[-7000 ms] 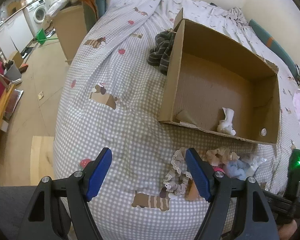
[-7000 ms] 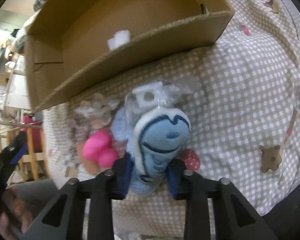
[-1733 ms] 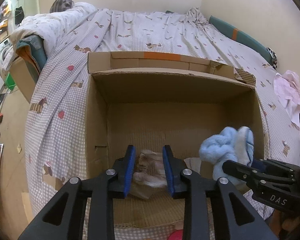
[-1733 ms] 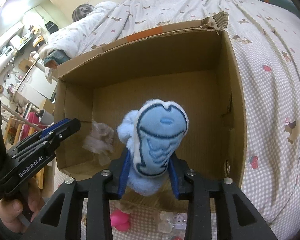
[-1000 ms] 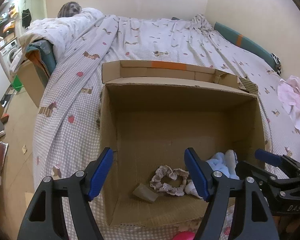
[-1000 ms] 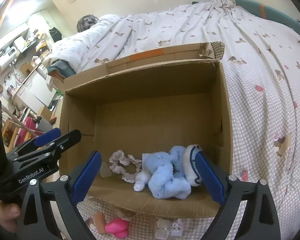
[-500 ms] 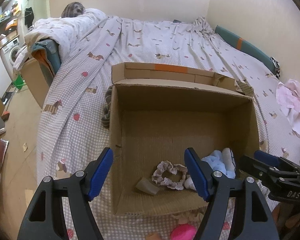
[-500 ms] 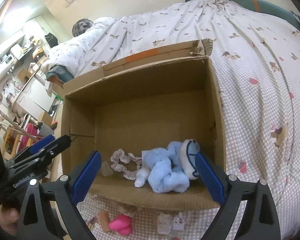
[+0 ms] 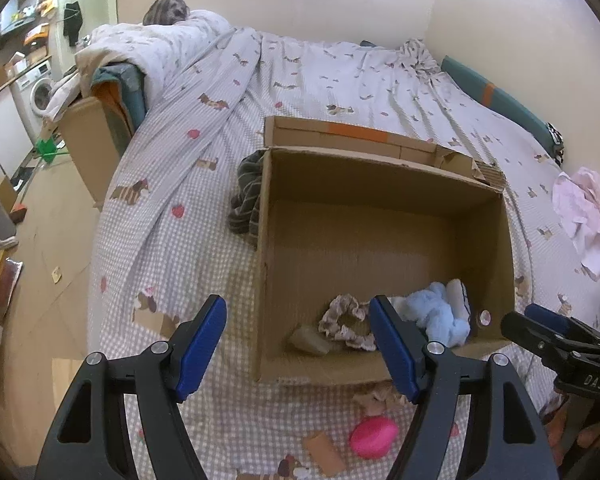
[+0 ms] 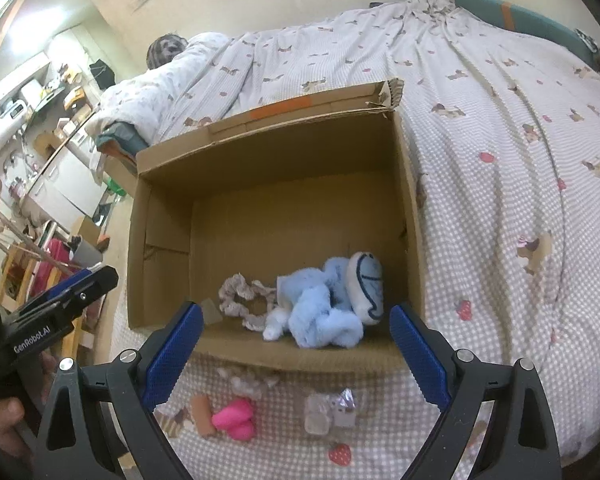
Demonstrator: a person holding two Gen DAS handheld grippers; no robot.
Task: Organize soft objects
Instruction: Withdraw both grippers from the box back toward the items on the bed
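Note:
An open cardboard box lies on the checked bedspread. Inside it at the near wall lie a blue plush toy, a beige lace scrunchie and a small beige piece. My left gripper is open and empty, held above the box's near left corner. My right gripper is open and empty, above the near wall. A pink soft object, a tan piece, another scrunchie and a clear packet lie on the bed in front of the box.
A dark striped cloth lies against the box's left side. A pink garment lies at the right on the bed. A heaped duvet is at the back left. The bed edge and the floor are to the left.
Both grippers opened and let go of the scrunchie and the blue plush toy into the box. Both have since drawn back and up, away from the box.

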